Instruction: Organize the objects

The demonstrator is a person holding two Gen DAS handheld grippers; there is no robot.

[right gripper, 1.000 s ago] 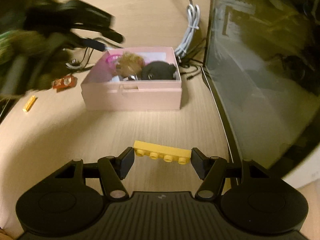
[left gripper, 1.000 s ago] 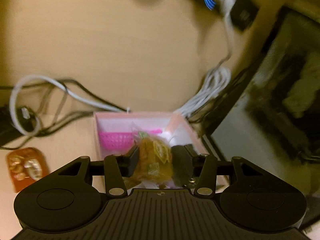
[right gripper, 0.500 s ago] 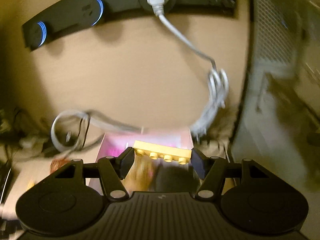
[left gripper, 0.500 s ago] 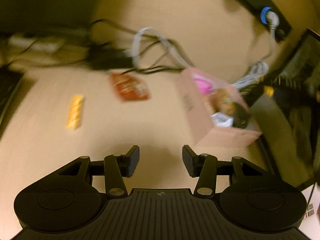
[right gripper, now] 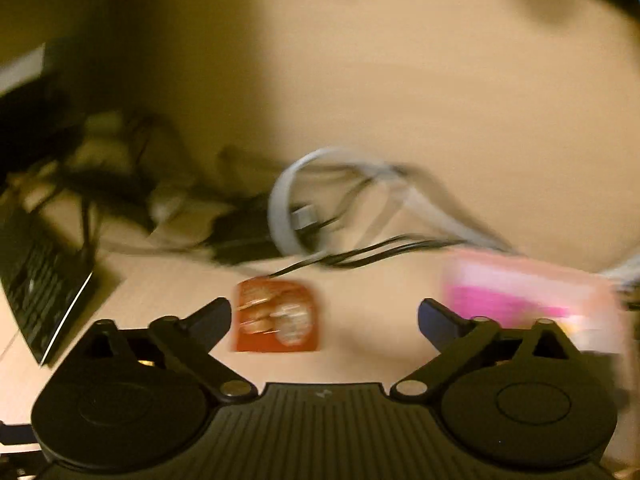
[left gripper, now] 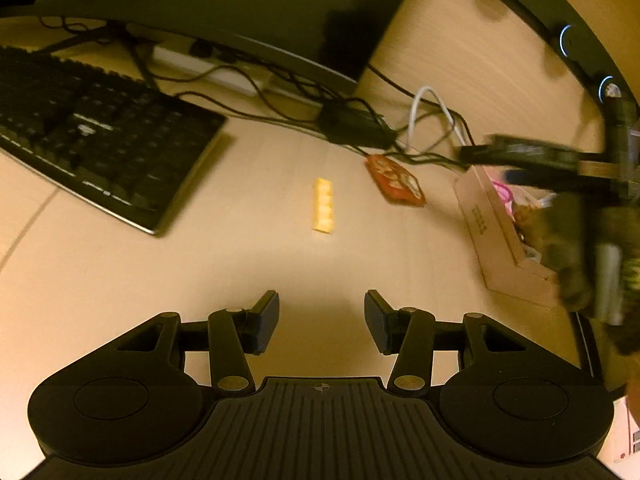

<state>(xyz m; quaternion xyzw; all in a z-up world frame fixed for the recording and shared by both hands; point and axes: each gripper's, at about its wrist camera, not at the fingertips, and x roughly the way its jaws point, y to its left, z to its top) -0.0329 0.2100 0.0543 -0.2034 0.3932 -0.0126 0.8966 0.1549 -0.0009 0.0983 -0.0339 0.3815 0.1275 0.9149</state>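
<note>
Pale wood-grain desk (left gripper: 240,264) fills both wrist views under dim yellow light; from my left gripper (left gripper: 322,322) I look down on bare desktop, its jaws standing partly apart with nothing between them. Ahead of that gripper lies a yellow brick (left gripper: 322,211), studs up, alone on the wood; just right of it and a little farther sits a red snack packet (left gripper: 395,180), flat on the desk, its far end next to a tangle of black and white cables (left gripper: 424,120). To the far left a black keyboard (left gripper: 92,140) runs off the frame; behind it a white power strip (left gripper: 208,68) lies under a dark monitor edge. At the right a pink box (left gripper: 492,240) holds a pink basket and some wrapped items I cannot make out; over it hangs my right gripper (left gripper: 540,156), blurred, seen from the side.

From the right wrist camera the picture is smeared; the right gripper (right gripper: 324,316) has its jaws opening wide and I see nothing held between them. The red snack packet (right gripper: 276,316) lies on the desk just beyond the left finger; the pink box (right gripper: 532,292) sits at the right, partly behind the right finger; the cables (right gripper: 340,216) loop on the far side of both; the keyboard (right gripper: 40,288) shows at the left edge.
</note>
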